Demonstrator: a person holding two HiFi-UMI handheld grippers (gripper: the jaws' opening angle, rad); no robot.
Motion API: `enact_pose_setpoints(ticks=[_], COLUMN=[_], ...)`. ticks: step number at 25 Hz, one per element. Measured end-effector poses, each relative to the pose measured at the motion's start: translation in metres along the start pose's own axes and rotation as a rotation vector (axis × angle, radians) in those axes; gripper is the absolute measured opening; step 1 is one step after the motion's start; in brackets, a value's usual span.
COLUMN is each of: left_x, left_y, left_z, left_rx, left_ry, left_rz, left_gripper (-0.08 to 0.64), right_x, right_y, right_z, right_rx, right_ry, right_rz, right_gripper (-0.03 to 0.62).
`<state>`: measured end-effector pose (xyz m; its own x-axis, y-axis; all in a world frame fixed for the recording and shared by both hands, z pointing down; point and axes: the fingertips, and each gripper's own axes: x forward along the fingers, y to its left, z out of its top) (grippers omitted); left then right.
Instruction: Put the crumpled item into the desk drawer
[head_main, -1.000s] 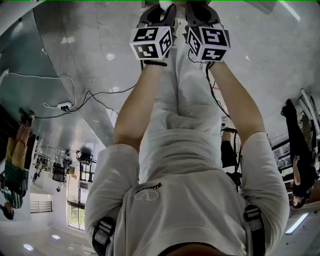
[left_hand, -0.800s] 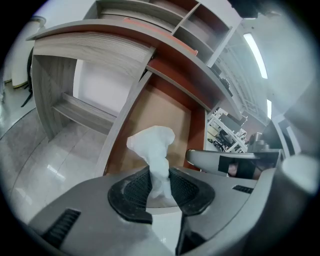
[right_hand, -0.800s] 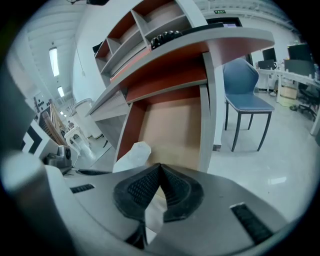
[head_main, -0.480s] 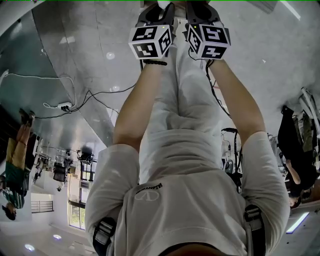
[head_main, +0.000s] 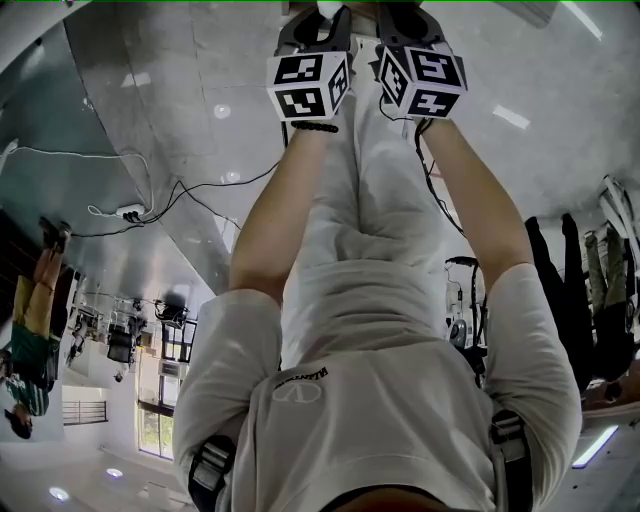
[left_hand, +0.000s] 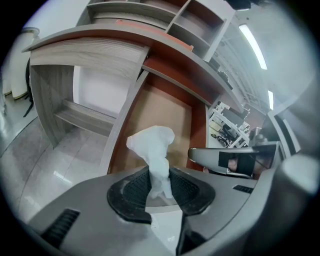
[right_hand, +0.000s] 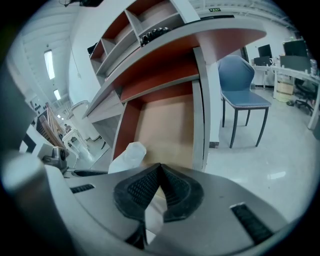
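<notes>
Grey polished floor (head_main: 150, 120) filled the head view, crossed by a thin cable running to a power strip (head_main: 128, 212), with the wearer's bare forearms reaching to the two marker cubes (head_main: 308, 85) at the top edge. Compared with a second before, the cubes had barely shifted, while a bystander in dark clothes (head_main: 560, 290) at the right had walked further in from the edge. In the left gripper view, the desk (left_hand: 90, 47) showed a pale wood-grain top over red-brown panels, and below it the open drawer (left_hand: 175, 112) showed a tan bottom. The left tongs (left_hand: 161, 187) were clenched on the crumpled white tissue (left_hand: 152, 142): its lower end was pinched between the black ribbed pads and its loose top stood up above them, in front of the drawer. The right gripper view showed the same drawer, shelving above the desk, and a blue chair (right_hand: 242, 85) on the floor at the right. The right tongs (right_hand: 159, 167) were clenched with nothing between them, pads meeting at the tip, and the tissue lay just to their left, near the drawer's front edge.
</notes>
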<state>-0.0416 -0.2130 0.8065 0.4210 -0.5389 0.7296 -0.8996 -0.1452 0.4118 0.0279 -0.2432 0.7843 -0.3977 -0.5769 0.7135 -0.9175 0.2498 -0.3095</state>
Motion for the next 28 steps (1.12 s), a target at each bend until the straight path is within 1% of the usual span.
enact_pose_setpoints(ticks=[3, 9, 15, 19, 24, 28], left_x=[0.000, 0.001, 0.003, 0.004, 0.003, 0.003], left_y=[0.000, -0.001, 0.001, 0.004, 0.002, 0.003], left_z=[-0.003, -0.007, -0.007, -0.012, -0.010, -0.010], left_rx=[0.016, 0.023, 0.043, 0.042, 0.039, 0.033], left_ry=[0.008, 0.030, 0.030, 0.037, 0.032, 0.028], left_rz=[0.004, 0.001, 0.007, -0.002, 0.002, 0.001], left_gripper=[0.105, 0.115, 0.129, 0.149, 0.154, 0.185], right_x=[0.000, -0.001, 0.002, 0.005, 0.003, 0.001], right_y=[0.000, 0.000, 0.001, 0.006, 0.007, 0.007], right_z=[-0.001, -0.001, -0.002, -0.006, -0.001, -0.001], right_rx=[0.007, 0.012, 0.003, -0.002, -0.003, -0.005], right_ry=[-0.004, -0.005, -0.006, -0.004, -0.010, -0.011], right_rz=[0.000, -0.006, 0.000, 0.000, 0.009, 0.010], right_gripper=[0.000, 0.000, 0.000, 0.000, 0.000, 0.000])
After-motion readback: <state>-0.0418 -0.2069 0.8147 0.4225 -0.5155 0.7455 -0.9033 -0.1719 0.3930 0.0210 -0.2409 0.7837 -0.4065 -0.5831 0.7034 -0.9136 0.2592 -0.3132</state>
